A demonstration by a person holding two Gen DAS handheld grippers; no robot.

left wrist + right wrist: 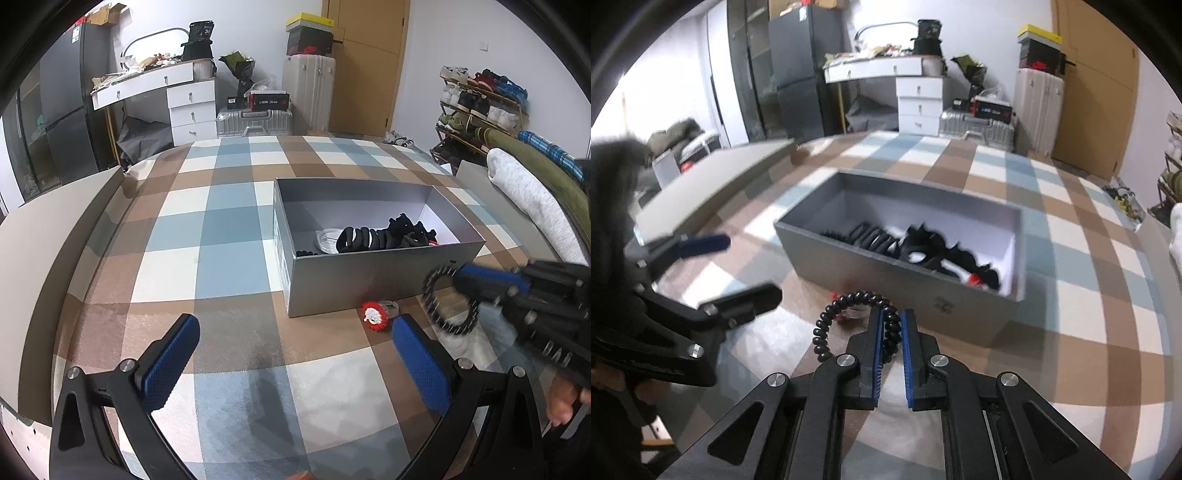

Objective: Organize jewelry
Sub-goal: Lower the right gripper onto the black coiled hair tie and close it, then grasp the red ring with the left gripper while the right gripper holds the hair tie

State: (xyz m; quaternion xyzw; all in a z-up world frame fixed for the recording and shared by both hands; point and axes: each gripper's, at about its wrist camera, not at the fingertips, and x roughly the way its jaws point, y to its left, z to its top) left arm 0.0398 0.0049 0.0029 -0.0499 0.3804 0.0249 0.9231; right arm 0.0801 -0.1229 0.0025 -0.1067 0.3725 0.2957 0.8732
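Left gripper jaws wide, right gripper clamped (angled downward)

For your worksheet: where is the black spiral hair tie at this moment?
The black spiral hair tie is pinched in the right hand-held gripper, lifted just before the grey box's near wall.

Each camera sits on a gripper, looks forward along its fingers, angled down over the checkered cloth. The left view sees the grey box from its left front; the right view stands closer. Both share the box, white dresser and suitcases.
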